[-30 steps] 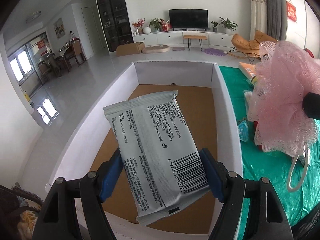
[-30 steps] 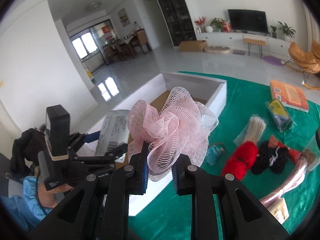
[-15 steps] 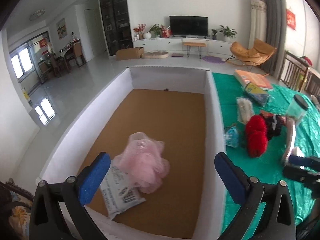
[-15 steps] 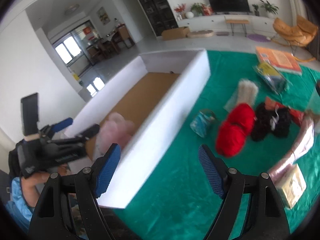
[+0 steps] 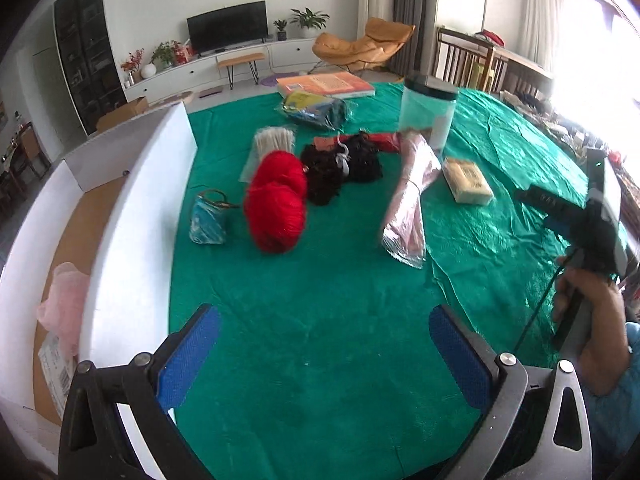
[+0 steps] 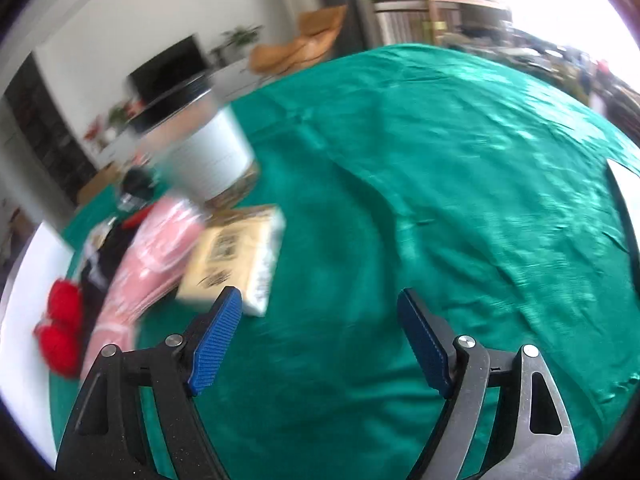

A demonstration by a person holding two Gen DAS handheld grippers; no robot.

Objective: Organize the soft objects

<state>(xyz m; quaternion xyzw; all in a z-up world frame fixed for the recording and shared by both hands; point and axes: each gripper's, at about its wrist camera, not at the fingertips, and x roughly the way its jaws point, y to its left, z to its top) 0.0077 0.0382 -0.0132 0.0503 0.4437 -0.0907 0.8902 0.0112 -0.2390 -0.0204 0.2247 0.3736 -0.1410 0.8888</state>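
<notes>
The pink mesh bath pouf (image 5: 64, 300) and the grey wipes packet (image 5: 54, 372) lie in the white box (image 5: 132, 216) at the far left. My left gripper (image 5: 324, 344) is open and empty over the green cloth. Ahead of it lie red yarn (image 5: 276, 204), black yarn (image 5: 340, 168), a pink foil pack (image 5: 412, 196), a tissue pack (image 5: 466, 182) and a small teal pouch (image 5: 208, 216). My right gripper (image 6: 320, 340) is open and empty; its view is blurred, with the tissue pack (image 6: 236, 256) and pink pack (image 6: 148, 264) to its left.
A clear jar with a black lid (image 5: 428, 112), an orange book (image 5: 324, 84), a bagged item (image 5: 316, 108) and a bundle of pale sticks (image 5: 272, 144) sit further back. The right hand and its gripper show at the right edge (image 5: 580, 232).
Both grippers opened and let the wipes packet and the pink pouf drop into the box. Both then swung right, away from the box, over the green cloth.
</notes>
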